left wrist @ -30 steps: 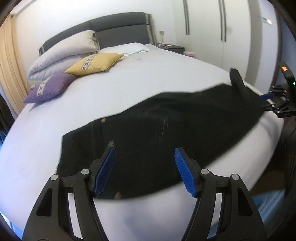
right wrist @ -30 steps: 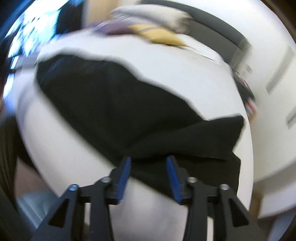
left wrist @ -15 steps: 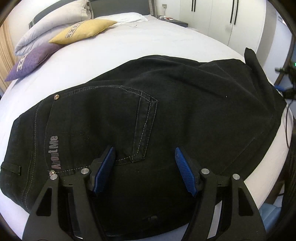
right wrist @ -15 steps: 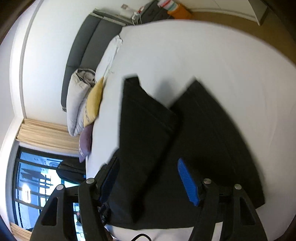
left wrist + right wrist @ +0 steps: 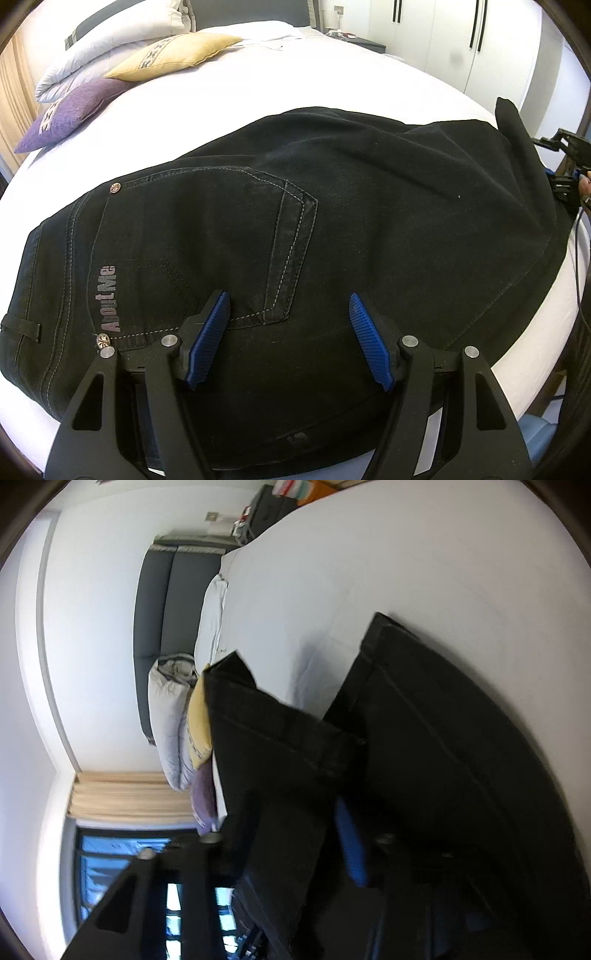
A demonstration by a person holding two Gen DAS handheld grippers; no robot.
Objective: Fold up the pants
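Observation:
Black pants lie across the white bed, waistband and back pocket to the left, legs running right. My left gripper is open just above the seat, below the pocket, holding nothing. My right gripper shows at the far right edge by the leg ends, where a leg hem stands up. In the right wrist view, rolled sideways, my right gripper sits around a raised leg end of the pants; one blue pad shows, the other is hidden by cloth.
Purple, yellow and white pillows lie at the grey headboard. White wardrobes stand at the back right, a nightstand beside the bed. Curtain and window are on the left.
My left gripper has come slightly closer to the pants' seat. My right gripper has narrowed around the leg end, and the cloth now covers its left finger.

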